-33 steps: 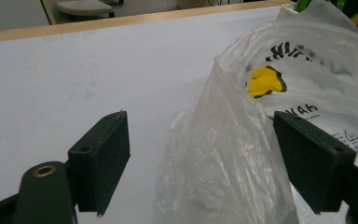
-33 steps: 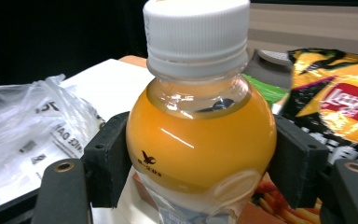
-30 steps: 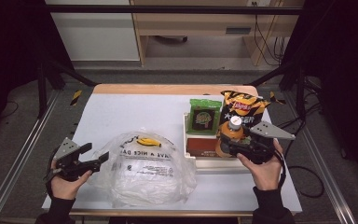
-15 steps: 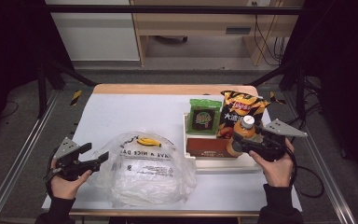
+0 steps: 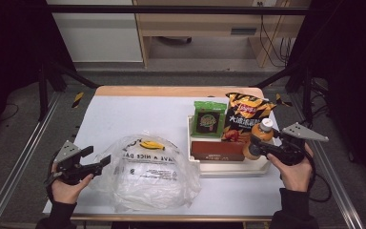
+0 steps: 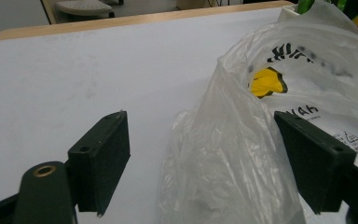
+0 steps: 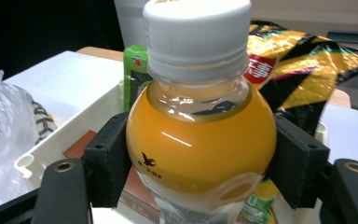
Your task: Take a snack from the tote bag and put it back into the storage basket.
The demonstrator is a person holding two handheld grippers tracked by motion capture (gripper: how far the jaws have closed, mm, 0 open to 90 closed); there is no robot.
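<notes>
**Juice bottle lifted toward the right edge of the tray, bag waiting**

Since a second ago the right gripper (image 5: 259,149) has drawn the orange juice bottle (image 5: 257,139) down and to the right, away from the front of the chip bag (image 5: 244,117) to the tray's (image 5: 228,168) right end; the left hand has barely stirred.

At the left of the table, the left gripper (image 5: 97,164) rests with its jaws spread wide and nothing clamped. In the left gripper view a fold of the clear plastic bag (image 6: 242,154) stands between the two jaws without being pinched. The bag (image 5: 147,174) lies crumpled in the middle of the table, printed side up with a yellow mark showing, its mouth not held open.

Further right sits the white tray, holding a green packet (image 5: 209,119) upright at the back, the yellow-and-black chip bag leaning beside it, and a brown box (image 5: 218,150) lying flat at the front.

At the far right, the right gripper is clamped on the bottle's rounded shoulder, just under the white cap (image 7: 196,28), as the right gripper view shows plainly. The bottle stands upright over the tray's right end; whether its base has cleared the tray floor is hard to tell.

My reading: the work is packing the tray's goods into the bag, and it is at an early stage. One item is gripped, none appear inside the bag, and three remain in the tray. The bag's mouth likely needs grasping and opening first.
</notes>
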